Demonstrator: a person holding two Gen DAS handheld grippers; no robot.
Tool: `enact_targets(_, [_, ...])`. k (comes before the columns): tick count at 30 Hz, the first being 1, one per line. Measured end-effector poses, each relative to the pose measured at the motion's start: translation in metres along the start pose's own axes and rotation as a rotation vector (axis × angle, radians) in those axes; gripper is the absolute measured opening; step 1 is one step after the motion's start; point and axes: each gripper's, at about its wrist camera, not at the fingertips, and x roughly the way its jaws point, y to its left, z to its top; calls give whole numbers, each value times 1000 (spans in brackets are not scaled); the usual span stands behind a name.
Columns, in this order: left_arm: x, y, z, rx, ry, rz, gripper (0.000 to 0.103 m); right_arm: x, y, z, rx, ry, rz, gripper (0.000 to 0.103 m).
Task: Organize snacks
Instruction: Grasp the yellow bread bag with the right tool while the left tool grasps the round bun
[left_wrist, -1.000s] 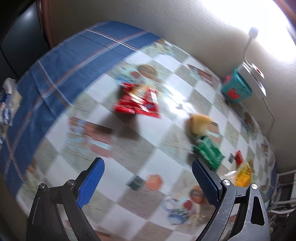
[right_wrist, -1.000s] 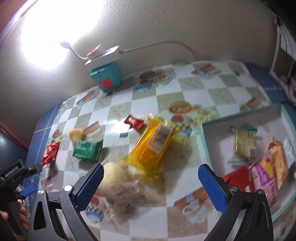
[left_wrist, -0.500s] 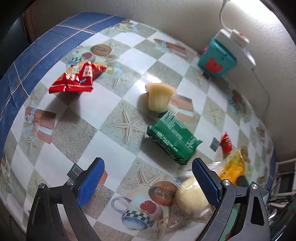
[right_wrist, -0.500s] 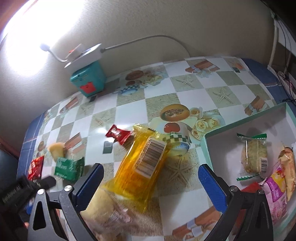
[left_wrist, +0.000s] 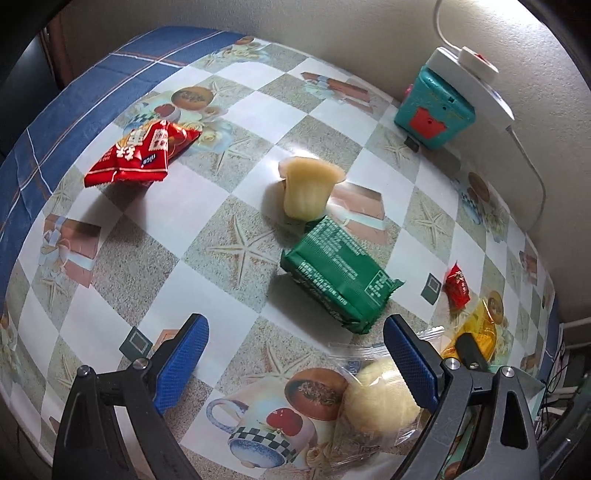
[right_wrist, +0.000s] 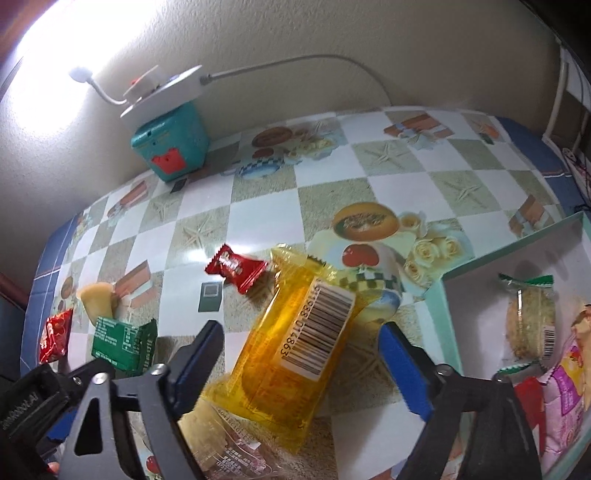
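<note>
My left gripper (left_wrist: 295, 365) is open and empty, low over the table, with a green snack pack (left_wrist: 338, 282) just beyond its fingers and a bun in a clear bag (left_wrist: 373, 395) by its right finger. A yellow jelly cup (left_wrist: 308, 188) and a red snack bag (left_wrist: 142, 155) lie farther off. My right gripper (right_wrist: 303, 365) is open, its fingers on either side of a yellow barcoded packet (right_wrist: 295, 350) lying on the table. A small red candy (right_wrist: 238, 269) lies beyond it. A white box (right_wrist: 480, 291) at the right holds several snacks.
A teal box (right_wrist: 171, 151) with a white power strip and lamp on top stands by the wall (right_wrist: 295, 44). The green pack (right_wrist: 123, 341) and jelly cup (right_wrist: 96, 299) also show at the left of the right wrist view. The tablecloth has a blue border (left_wrist: 74, 107).
My left gripper has swung right and lowered toward the green pack and the bagged bun. My right gripper has moved forward and down, so the yellow packet now lies between its fingers.
</note>
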Motion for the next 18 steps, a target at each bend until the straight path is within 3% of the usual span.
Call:
enact_targets(13, [-1, -20, -13, 23, 69, -96, 96, 0, -24, 0, 2, 56, -18, 69])
enact_targets(18, [8, -33, -21, 46, 108, -105, 96, 0, -36, 0, 16, 85, -27, 57])
